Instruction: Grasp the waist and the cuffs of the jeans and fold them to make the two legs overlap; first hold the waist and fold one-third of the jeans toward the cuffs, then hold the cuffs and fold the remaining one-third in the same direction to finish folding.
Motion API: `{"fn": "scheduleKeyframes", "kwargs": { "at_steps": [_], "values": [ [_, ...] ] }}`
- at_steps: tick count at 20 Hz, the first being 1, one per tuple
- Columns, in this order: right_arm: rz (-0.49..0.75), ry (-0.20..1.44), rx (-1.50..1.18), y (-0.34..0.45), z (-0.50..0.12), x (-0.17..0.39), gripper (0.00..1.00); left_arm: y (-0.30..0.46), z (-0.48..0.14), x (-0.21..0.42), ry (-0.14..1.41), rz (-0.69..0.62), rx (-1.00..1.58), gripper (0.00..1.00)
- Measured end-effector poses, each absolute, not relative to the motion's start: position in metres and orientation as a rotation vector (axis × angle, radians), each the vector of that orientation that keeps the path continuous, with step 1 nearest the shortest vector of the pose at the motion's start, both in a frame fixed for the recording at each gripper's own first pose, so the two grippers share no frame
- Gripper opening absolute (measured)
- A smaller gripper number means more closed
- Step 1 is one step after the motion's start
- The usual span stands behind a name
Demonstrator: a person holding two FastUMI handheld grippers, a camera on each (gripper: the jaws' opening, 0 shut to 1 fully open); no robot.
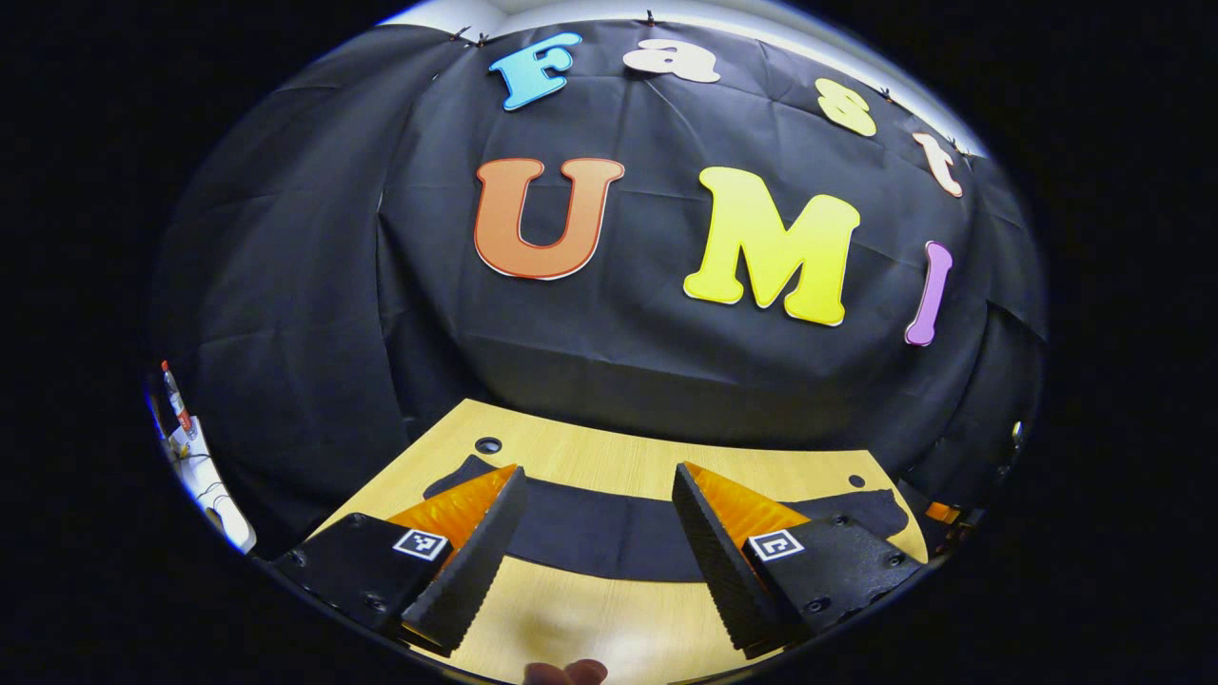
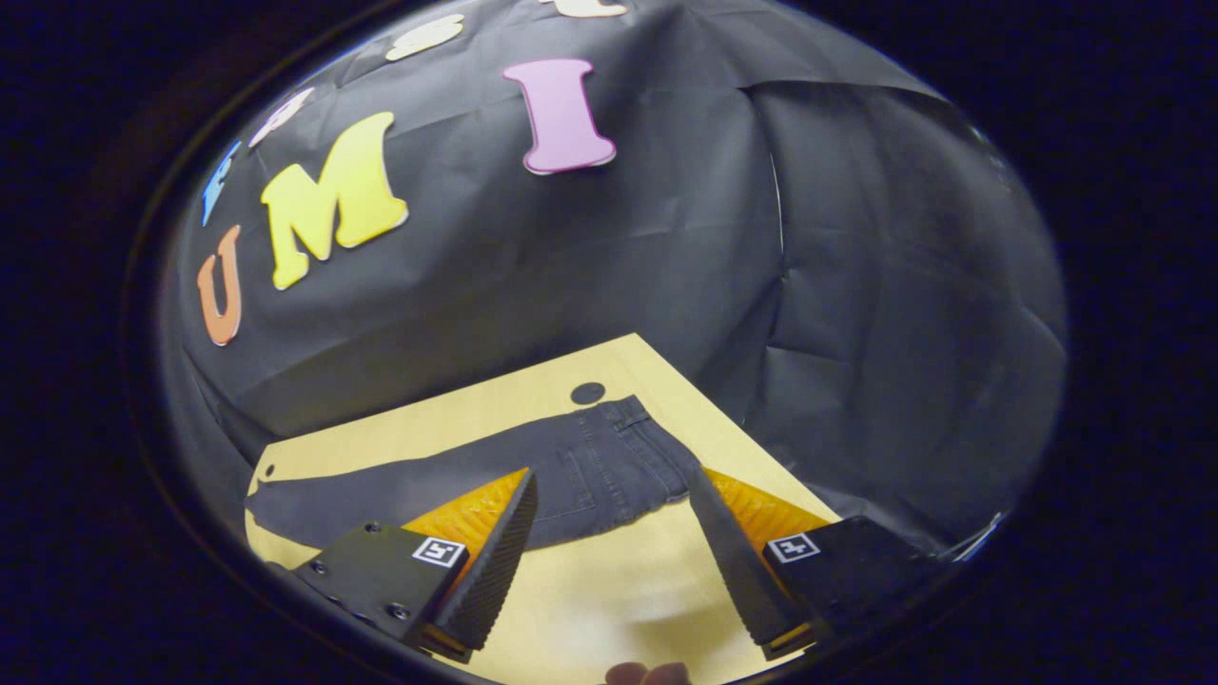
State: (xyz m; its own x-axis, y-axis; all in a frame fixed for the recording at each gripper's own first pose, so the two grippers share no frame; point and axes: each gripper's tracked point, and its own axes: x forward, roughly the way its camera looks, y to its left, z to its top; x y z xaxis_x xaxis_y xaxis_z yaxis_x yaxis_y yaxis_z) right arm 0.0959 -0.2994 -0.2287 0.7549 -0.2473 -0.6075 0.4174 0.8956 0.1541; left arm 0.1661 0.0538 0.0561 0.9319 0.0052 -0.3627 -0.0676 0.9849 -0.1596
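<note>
Nothing is readable; both grippers' fingers (image 1: 423,544) bear only coded square markers.

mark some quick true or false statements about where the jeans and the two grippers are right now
1. The jeans lie flat on the wooden table. True.
2. The right gripper is shut on the waist. False: its jaws stand wide apart above bare table, nothing between them.
3. In the right gripper view, the waist end lies toward the right and the legs run off to the left. True.
4. The left gripper is open. True.
5. The jeans are folded in thirds. False: they lie stretched out at full length, not yet folded that way.
6. The left gripper holds the cuffs. False: it hangs short of the jeans, touching nothing.
</note>
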Motion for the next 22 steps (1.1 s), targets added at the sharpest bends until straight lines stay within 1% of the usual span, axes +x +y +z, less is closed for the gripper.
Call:
{"fn": "scheduleKeyframes", "kwargs": {
  "at_steps": [2, 3, 6, 7, 8, 12, 13, 14, 15, 16, 19, 21, 22],
  "values": [
    [-0.399, 0.635, 0.322, -0.320, -0.256, 0.115, 0.94, 0.054, 0.052, 0.164, 0.389, 0.063, -0.154, 0.99],
    [-0.418, 0.643, 0.339, -0.332, -0.270, 0.118, 0.99, 0.053, 0.052, 0.164, 0.396, 0.074, -0.150, 0.99],
    [-0.439, 0.679, 0.352, -0.349, -0.304, 0.133, 0.99, 0.052, 0.047, 0.159, 0.428, 0.103, -0.143, 0.99],
    [-0.437, 0.693, 0.355, -0.351, -0.312, 0.134, 0.96, 0.054, 0.045, 0.159, 0.435, 0.110, -0.138, 0.99],
    [-0.437, 0.701, 0.354, -0.351, -0.318, 0.138, 0.99, 0.055, 0.045, 0.159, 0.440, 0.119, -0.131, 0.99],
    [-0.421, 0.756, 0.360, -0.348, -0.348, 0.143, 0.99, 0.060, 0.041, 0.159, 0.460, 0.140, -0.119, 0.99],
    [-0.413, 0.724, 0.354, -0.350, -0.346, 0.146, 0.99, 0.062, 0.039, 0.159, 0.465, 0.146, -0.125, 0.99],
    [-0.403, 0.754, 0.339, -0.348, -0.352, 0.146, 0.93, 0.064, 0.037, 0.160, 0.470, 0.152, -0.135, 0.99],
    [-0.404, 0.734, 0.318, -0.351, -0.346, 0.146, 0.87, 0.064, 0.033, 0.161, 0.478, 0.156, -0.145, 0.99],
    [-0.388, 0.741, 0.344, -0.346, -0.349, 0.149, 0.88, 0.065, 0.031, 0.162, 0.483, 0.158, -0.154, 0.99],
    [-0.382, 0.737, 0.365, -0.340, -0.345, 0.150, 0.72, 0.069, 0.027, 0.162, 0.490, 0.163, -0.183, 0.99],
    [-0.391, 0.742, 0.333, -0.342, -0.344, 0.153, 0.41, 0.075, 0.025, 0.162, 0.489, 0.170, -0.194, 0.99],
    [-0.381, 0.761, 0.331, -0.340, -0.345, 0.153, 0.33, 0.080, 0.025, 0.161, 0.486, 0.175, -0.199, 0.99]
  ]
}}
